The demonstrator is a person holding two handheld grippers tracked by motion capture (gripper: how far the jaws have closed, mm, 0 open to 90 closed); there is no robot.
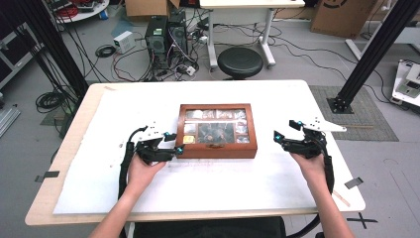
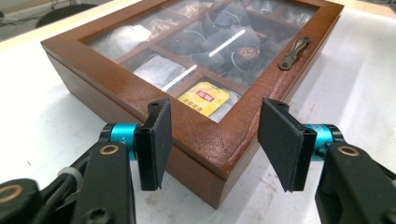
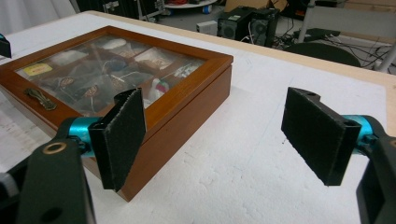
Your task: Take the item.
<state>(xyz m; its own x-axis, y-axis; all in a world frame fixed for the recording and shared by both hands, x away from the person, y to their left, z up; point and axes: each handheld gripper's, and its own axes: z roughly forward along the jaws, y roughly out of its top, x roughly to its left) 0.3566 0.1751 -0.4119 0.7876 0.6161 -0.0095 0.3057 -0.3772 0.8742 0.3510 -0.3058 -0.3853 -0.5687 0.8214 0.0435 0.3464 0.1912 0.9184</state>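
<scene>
White sheeting covered the tabletop [image 1: 247, 178], and a wooden tea box [image 1: 217, 150] lay shut at its centre in the high view, the left gripper [image 1: 177, 144] at its near-left corner, the right gripper [image 1: 275, 136] apart. In the left gripper view, spread jaws straddled that corner; the brass latch [image 2: 294, 52] should be approached squarely. In the right gripper view, jaws were spread beside the box, free to steady it.
</scene>
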